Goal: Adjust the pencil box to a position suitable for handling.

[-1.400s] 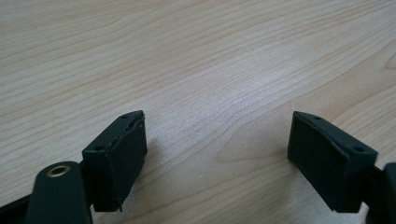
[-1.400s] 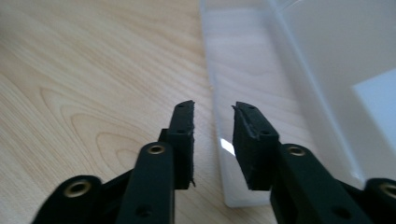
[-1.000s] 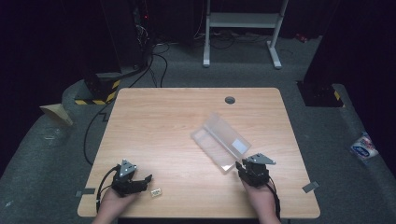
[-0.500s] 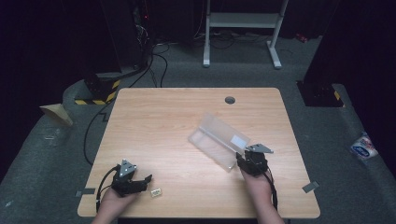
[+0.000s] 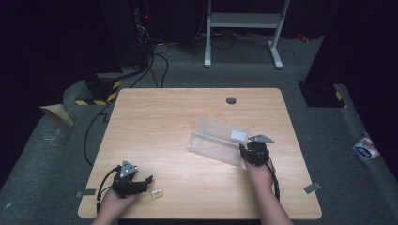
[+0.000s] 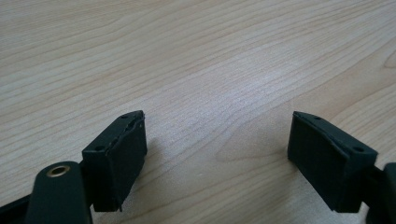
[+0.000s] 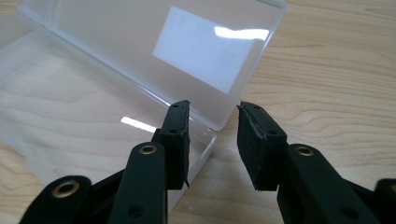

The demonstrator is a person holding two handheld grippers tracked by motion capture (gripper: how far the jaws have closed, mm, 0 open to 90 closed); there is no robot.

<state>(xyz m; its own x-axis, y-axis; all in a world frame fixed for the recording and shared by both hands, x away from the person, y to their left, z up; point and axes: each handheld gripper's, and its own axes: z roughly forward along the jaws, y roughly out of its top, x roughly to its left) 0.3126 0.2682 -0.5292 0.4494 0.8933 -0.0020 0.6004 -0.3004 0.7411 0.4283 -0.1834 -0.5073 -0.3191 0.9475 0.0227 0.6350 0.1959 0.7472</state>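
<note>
A clear plastic box lies open on the wooden table, its lid bearing a white label. My right gripper is at the box's right end. In the right gripper view its jaws stand a narrow gap apart and have just been closing. The left one is over the tray's corner, the other outside it, and the pads do not press on the wall. My left gripper rests near the front left edge, wide open over bare wood. A small pale piece lies just beside it.
A round cable hole sits near the table's far edge. Past the table are a white stand, cables on the floor and dark equipment. The floor drops away close behind both hands at the table's front edge.
My right gripper has moved away from the front edge up to the box's right end. The box has turned and shifted slightly left. The left gripper has stayed put.
</note>
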